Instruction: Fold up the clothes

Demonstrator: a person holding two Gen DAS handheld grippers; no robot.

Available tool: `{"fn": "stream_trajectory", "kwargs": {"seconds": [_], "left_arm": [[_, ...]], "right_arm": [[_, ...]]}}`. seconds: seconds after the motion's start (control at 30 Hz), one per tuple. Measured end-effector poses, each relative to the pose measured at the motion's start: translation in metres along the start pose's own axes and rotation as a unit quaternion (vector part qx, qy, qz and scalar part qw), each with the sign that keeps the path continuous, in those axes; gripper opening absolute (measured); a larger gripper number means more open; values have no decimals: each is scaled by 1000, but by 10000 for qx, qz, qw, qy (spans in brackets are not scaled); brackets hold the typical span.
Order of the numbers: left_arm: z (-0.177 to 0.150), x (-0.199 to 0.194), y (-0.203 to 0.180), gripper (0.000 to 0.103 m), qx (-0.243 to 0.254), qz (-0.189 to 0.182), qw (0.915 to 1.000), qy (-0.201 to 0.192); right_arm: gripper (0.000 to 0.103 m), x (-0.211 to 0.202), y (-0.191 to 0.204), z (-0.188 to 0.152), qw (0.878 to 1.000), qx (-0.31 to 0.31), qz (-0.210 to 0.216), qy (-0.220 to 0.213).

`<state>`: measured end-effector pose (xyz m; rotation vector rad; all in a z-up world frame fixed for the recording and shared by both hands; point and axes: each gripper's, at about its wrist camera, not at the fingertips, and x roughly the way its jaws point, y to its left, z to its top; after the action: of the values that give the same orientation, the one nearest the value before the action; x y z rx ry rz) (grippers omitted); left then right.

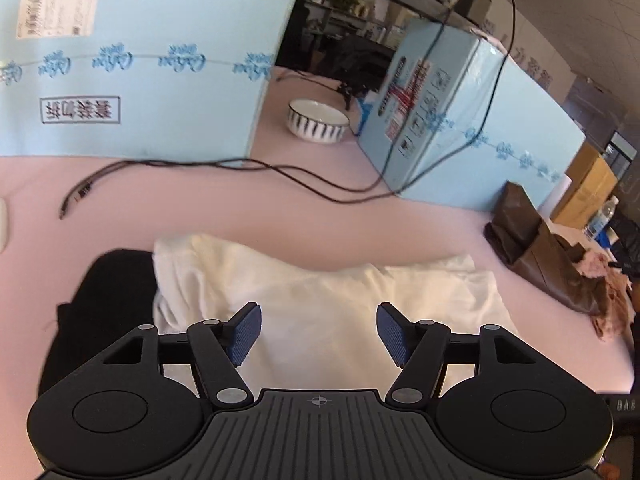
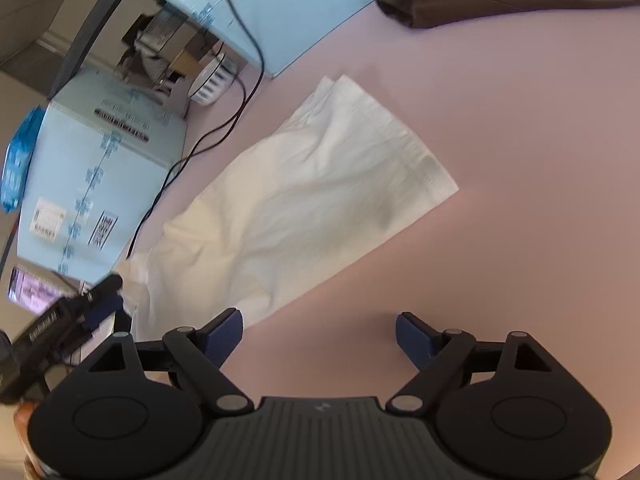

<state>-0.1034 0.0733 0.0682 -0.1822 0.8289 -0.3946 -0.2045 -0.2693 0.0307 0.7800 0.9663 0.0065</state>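
Observation:
A white garment (image 1: 320, 292) lies folded in a long strip on the pink table (image 1: 200, 208). My left gripper (image 1: 319, 332) is open and empty, hovering over its middle. In the right wrist view the same white garment (image 2: 304, 196) stretches diagonally. My right gripper (image 2: 319, 338) is open and empty above the bare table, just off the garment's near edge. The left gripper (image 2: 72, 320) shows at the garment's far-left end. A black garment (image 1: 108, 300) lies to the left, partly under the white one.
Light blue boxes (image 1: 140, 60) (image 1: 440, 112) stand at the back, with black cables (image 1: 240, 168) trailing across the table. A striped bowl (image 1: 318, 120) sits between them. A brown bag (image 1: 536, 248) and pink cloth (image 1: 608, 300) lie at the right.

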Motion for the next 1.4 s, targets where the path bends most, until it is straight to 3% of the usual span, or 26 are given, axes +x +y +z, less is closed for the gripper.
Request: {"fn": "stream_trajectory", "kwargs": {"seconds": [0.1, 0.27, 0.43, 0.5, 0.57, 0.67, 0.73, 0.8, 0.93, 1.03, 1.1, 1.2, 1.3, 1.4], "left_arm": [[-8, 20, 2, 68, -107, -7, 9997, 205], [-11, 39, 13, 72, -407, -65, 9990, 165], [-8, 27, 3, 73, -240, -13, 9997, 61], [-9, 24, -1, 76, -141, -18, 9998, 108], [-17, 20, -3, 76, -92, 52, 9998, 143], [-33, 11, -3, 81, 110, 550, 9983, -158], [-47, 1, 0, 83, 196, 1108, 9918, -609], [-56, -2, 6, 88, 117, 1282, 9884, -802], [-69, 16, 15, 93, 45, 1516, 9844, -891], [-69, 28, 10, 102, 147, 1700, 9812, -901], [-63, 36, 8, 103, 129, 1766, 9800, -906], [-55, 44, 7, 103, 168, 1838, 9787, -901], [-54, 48, 6, 103, 197, 1864, 9782, -889], [-56, 48, 6, 103, 196, 1861, 9781, -913]], "right_arm": [[96, 11, 2, 9, 9991, 115, -37, -397], [94, 26, -4, 23, 9926, 469, -103, -1113], [68, 30, -16, 21, 9823, 659, -213, -1741], [39, 31, -20, 22, 9807, 642, -319, -1821], [32, 32, -22, 25, 9814, 517, -413, -1800], [38, 32, -17, 26, 9846, -20, -519, -1672], [54, 30, -10, 21, 9837, -484, -529, -1647], [80, 27, -2, 14, 9807, -695, -624, -1717], [81, 14, 16, -4, 9602, -853, -1149, -2401], [83, 3, 36, -16, 9403, -1258, -1101, -2964], [84, 2, 51, -22, 9322, -1659, -945, -3076], [85, 13, 75, -31, 9270, -2331, -539, -2887], [85, 45, 101, -34, 9260, -2795, -508, -2488], [85, 71, 115, -33, 9313, -2846, -590, -2197]]}}
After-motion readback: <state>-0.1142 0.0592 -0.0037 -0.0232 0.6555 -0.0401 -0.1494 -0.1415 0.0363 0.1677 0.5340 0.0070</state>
